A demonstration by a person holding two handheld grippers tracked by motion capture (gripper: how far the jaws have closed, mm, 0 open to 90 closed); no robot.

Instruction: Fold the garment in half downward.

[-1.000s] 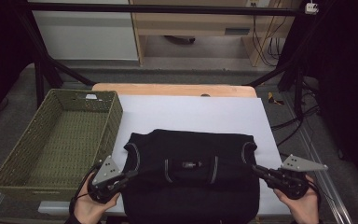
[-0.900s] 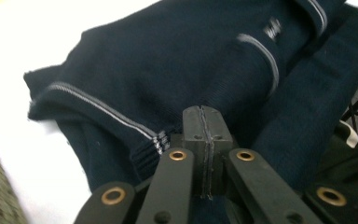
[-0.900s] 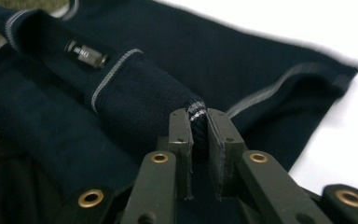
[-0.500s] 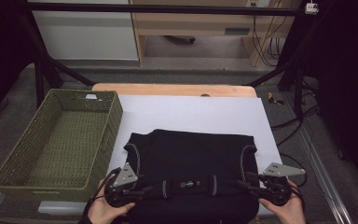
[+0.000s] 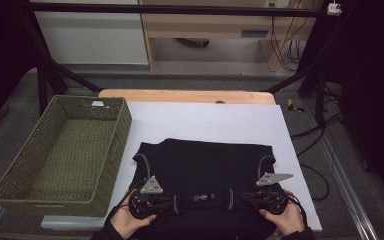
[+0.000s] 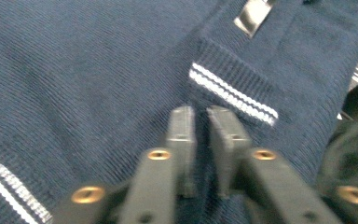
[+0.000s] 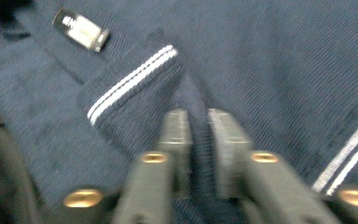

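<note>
Both hands have dropped to the near edge of the dark sweater (image 5: 200, 175) lying flat on the white tabletop (image 5: 210, 120). The left tongs (image 6: 200, 126) and right tongs (image 7: 196, 126) have just closed, each pinching a fold of knit. Lift both evenly so it folds square.

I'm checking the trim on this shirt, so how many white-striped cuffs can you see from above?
2. One sleeve cuff lies at the dark shirt's upper left edge, beside the green basket; the other cuff lies at its upper right edge. More striped trim may be hidden under folds.
</note>
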